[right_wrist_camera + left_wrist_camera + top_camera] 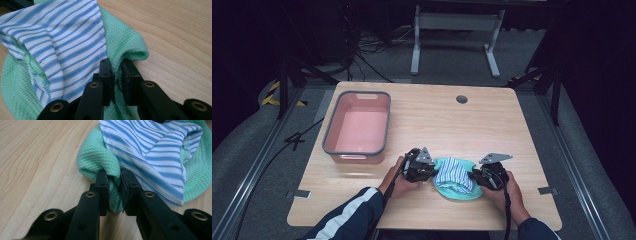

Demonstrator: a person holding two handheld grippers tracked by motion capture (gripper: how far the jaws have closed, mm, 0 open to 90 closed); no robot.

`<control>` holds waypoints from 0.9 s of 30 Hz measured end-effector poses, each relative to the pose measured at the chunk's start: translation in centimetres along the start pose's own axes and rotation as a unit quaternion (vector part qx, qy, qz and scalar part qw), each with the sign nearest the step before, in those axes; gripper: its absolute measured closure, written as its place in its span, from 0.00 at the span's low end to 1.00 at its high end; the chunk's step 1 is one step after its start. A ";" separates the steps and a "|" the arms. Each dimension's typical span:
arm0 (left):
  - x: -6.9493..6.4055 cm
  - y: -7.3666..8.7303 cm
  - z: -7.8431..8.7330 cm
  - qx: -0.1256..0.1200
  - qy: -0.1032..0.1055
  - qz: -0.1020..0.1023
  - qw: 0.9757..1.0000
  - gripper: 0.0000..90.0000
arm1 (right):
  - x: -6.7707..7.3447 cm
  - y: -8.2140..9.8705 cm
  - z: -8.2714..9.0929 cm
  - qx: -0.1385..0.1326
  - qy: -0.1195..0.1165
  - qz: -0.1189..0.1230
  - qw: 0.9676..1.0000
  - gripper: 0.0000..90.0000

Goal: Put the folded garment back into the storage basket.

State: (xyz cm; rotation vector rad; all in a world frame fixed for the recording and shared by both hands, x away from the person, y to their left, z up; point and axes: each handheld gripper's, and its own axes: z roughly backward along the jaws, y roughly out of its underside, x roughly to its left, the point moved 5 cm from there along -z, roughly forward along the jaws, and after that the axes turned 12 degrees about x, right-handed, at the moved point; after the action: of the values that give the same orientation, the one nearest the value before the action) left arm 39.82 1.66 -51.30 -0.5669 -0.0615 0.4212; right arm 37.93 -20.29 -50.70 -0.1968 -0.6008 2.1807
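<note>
A mint-green knitted cloth (458, 191) lies near the table's front edge with a blue-and-white striped cloth (454, 173) bunched on top of it. My left gripper (432, 173) pinches the green cloth's left edge; in the left gripper view the green cloth (100, 160) bulges between the jaws of the left gripper (114, 185), with the striped cloth (155, 152) just behind. My right gripper (473, 177) pinches the opposite edge: the green cloth's (125, 42) fold sits between the jaws of the right gripper (116, 72), beside the striped cloth (65, 42).
A pink tub with a grey rim (330, 130) stands empty at the table's left. A round cable hole (461, 99) sits near the far edge. A person's hands and sleeves come in from the bottom. A metal stand (457, 22) stands on the floor beyond the table.
</note>
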 end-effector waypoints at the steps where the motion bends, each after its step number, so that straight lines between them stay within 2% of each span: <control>1: -0.1 -0.1 0.0 0.001 -0.002 -0.003 1.000 0.89 | 0.0 0.0 0.0 0.002 -0.003 -0.001 1.000 0.90; 6: -0.8 -0.4 0.4 0.017 -0.002 -0.018 1.000 0.92 | 0.2 0.0 0.3 0.005 -0.008 0.006 1.000 0.91; 13: -1.1 -0.7 1.3 0.017 -0.005 -0.026 1.000 0.92 | 0.4 -0.1 0.8 -0.001 -0.007 0.009 1.000 0.91; 20: -0.9 -0.7 1.9 0.018 -0.010 -0.028 0.999 0.92 | 0.8 -0.6 1.3 -0.010 -0.009 0.013 1.000 0.91; 24: -0.6 -0.9 2.0 0.020 -0.006 -0.026 0.999 0.92 | 0.7 -1.2 1.6 -0.014 -0.005 0.011 1.000 0.91; 27: -0.3 -1.2 2.5 0.020 -0.014 -0.027 0.999 0.92 | 0.6 -1.8 2.0 -0.019 -0.003 0.009 1.000 0.91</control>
State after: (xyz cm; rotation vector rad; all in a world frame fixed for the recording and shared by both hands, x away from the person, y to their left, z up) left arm 39.60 1.91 -48.55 -0.5189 -0.0951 0.3779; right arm 38.17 -19.56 -48.04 -0.2165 -0.6479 2.1896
